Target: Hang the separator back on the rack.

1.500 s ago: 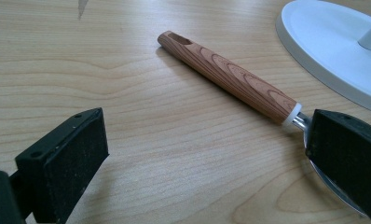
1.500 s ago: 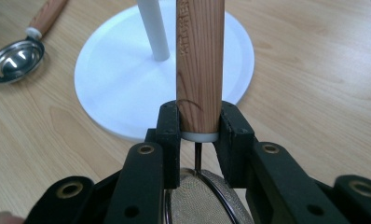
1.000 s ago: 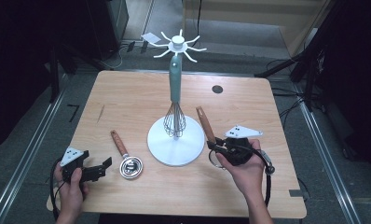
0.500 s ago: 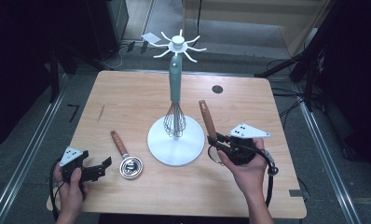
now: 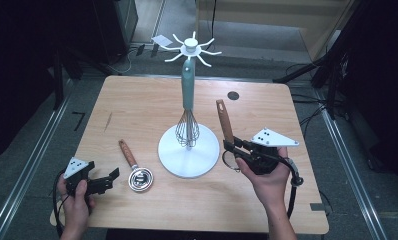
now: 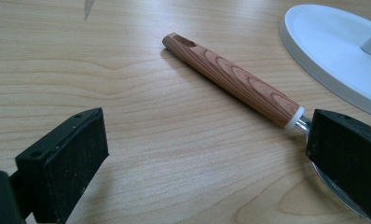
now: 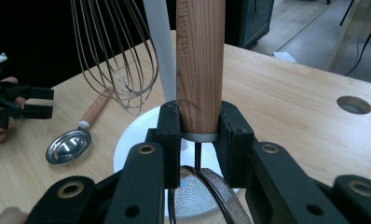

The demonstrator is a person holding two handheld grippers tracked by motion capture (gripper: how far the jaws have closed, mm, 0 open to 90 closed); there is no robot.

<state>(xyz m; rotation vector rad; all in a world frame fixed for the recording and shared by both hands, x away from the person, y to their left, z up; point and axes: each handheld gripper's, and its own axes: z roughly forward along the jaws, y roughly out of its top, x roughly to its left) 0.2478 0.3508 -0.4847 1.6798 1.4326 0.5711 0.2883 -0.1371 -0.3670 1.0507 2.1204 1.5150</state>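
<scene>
Here the table [image 5: 137,100] carries a white rack [image 5: 189,150] near its middle, its post topped with a ring of hooks, presumably so that utensils hang clear of the wood. A whisk [image 5: 187,125] with a pale green handle hangs there, its wires just above the base. The right gripper [image 5: 233,149], just right of the base, is clamped on the wooden handle of a strainer [image 5: 224,122], gripping low near the white collar where handle meets wire; the right gripper view has the handle upright between the pads and the mesh bowl [image 7: 197,200] hanging below the jaws. Held that way, the handle's top end points up toward the hooks, which looks like the reason for the grip: the end is free to be hung. The left gripper [image 5: 104,183] rests near the front left edge, jaws apart and holding nothing, aimed at a spoon [image 5: 135,170] lying flat just left of the base, likely the next utensil to hang.
</scene>
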